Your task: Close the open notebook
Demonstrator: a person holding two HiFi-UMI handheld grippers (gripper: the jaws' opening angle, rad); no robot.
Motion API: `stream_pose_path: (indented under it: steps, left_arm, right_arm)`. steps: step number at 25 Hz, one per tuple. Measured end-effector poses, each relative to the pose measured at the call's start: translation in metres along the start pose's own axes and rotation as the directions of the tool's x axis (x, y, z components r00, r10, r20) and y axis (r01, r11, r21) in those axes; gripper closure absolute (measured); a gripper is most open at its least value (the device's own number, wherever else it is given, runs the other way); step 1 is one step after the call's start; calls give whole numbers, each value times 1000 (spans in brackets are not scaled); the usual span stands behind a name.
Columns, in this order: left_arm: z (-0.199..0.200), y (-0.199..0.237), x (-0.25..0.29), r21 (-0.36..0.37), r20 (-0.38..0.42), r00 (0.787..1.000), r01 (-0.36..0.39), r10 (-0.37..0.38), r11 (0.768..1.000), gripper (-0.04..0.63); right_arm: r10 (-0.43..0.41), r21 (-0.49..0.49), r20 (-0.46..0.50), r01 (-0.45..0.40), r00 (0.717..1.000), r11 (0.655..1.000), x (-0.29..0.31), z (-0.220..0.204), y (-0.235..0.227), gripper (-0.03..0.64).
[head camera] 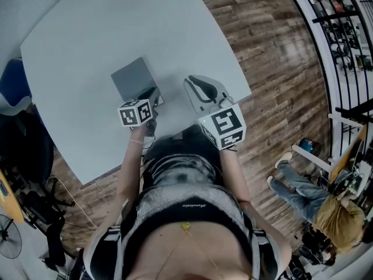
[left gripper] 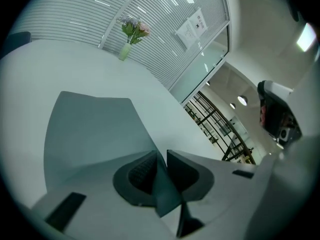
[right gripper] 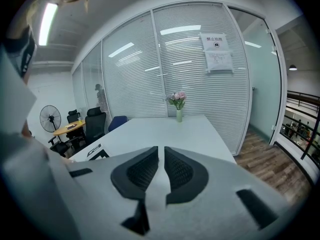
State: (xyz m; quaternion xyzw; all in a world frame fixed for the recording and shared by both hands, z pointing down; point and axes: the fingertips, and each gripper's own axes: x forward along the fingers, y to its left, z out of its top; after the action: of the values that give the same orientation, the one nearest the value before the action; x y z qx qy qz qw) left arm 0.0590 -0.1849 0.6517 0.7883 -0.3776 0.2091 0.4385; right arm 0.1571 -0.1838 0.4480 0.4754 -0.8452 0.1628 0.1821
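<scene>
The grey notebook (head camera: 133,78) lies on the white table (head camera: 87,34), showing as one grey rectangle with its cover up. My left gripper (head camera: 152,94) is at its near right corner. In the left gripper view the jaws are shut on the edge of the grey notebook (left gripper: 90,129) cover, which rises slightly into the left gripper (left gripper: 161,171). My right gripper (head camera: 195,85) hovers over the table just right of the notebook, apart from it. In its own view the right gripper (right gripper: 161,170) is shut with nothing held.
A vase of flowers (right gripper: 178,104) stands at the table's far end, also in the left gripper view as the vase (left gripper: 131,34). A blue chair (head camera: 11,83) is at the table's left edge. A person (head camera: 315,197) crouches on the wooden floor at right. A fan (right gripper: 50,118) and office chairs stand far left.
</scene>
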Motion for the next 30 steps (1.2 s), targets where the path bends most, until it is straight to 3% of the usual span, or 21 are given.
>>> stream_pose_path:
  steps: [5, 18, 25, 30]
  left_arm:
    - [-3, 0, 3, 31, -7, 999, -43, 44, 999, 538]
    - [-17, -5, 15, 70, -45, 998, -30, 33, 997, 519]
    - [-13, -6, 9, 213, -29, 992, -118, 127, 970, 519]
    - [-15, -7, 10, 250, -25, 991, -124, 134, 960, 519]
  right_arm:
    - [-1, 4, -2, 1, 1000, 1000, 1, -1, -4, 577]
    - [-20, 3, -7, 20, 1000, 1000, -2, -3, -9, 577]
    - [-38, -6, -19, 38, 999, 999, -3, -4, -6, 577]
    - [-38, -7, -27, 38, 999, 999, -4, -7, -6, 577]
